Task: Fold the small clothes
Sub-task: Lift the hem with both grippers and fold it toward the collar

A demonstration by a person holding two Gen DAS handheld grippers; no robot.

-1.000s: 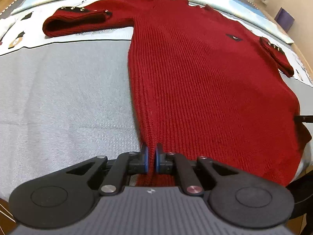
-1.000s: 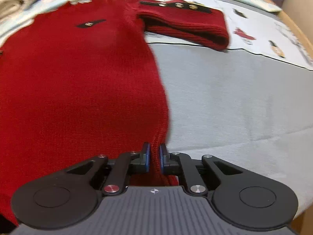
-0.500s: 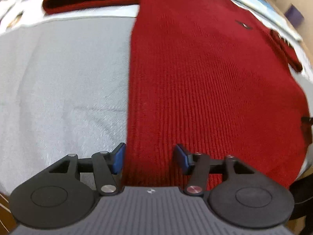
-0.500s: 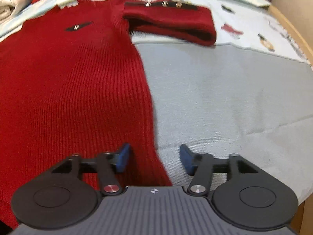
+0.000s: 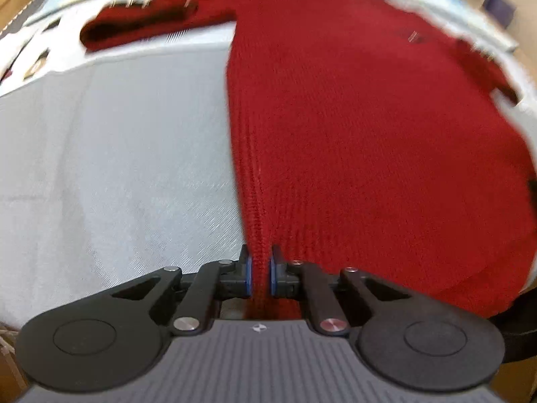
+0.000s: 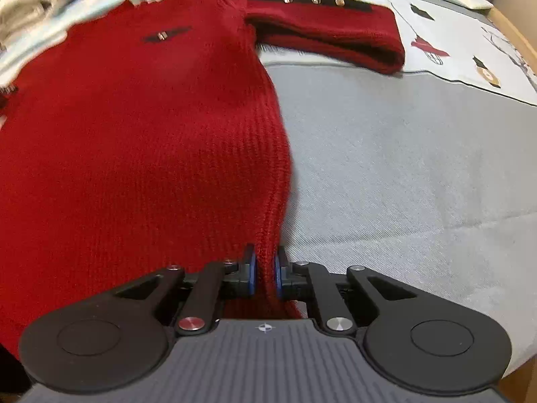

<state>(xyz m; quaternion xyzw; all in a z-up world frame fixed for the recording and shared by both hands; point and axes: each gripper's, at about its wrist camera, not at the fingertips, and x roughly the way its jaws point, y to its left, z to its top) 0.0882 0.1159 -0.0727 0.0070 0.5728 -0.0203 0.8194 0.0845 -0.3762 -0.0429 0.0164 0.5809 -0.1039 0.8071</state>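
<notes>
A red knit sweater (image 5: 352, 127) lies flat on a grey cloth (image 5: 100, 168), its neck at the far end and both short sleeves spread out. My left gripper (image 5: 259, 273) is shut on the sweater's near left hem corner. In the right wrist view the same sweater (image 6: 134, 141) fills the left half. My right gripper (image 6: 265, 275) is shut on its near right hem corner. The right sleeve (image 6: 329, 33) with gold buttons lies far right, and the left sleeve (image 5: 134, 27) lies far left.
A light printed sheet (image 6: 463, 53) lies beyond the grey cloth (image 6: 419, 168). Pale folded cloth (image 6: 23, 10) sits at the far left. A wooden edge (image 6: 517, 37) runs along the right. A purple object (image 5: 500, 0) stands far right.
Both grippers, open half a second ago over the hem, have closed again on the sweater's hem corners, a little farther in on the cloth.
</notes>
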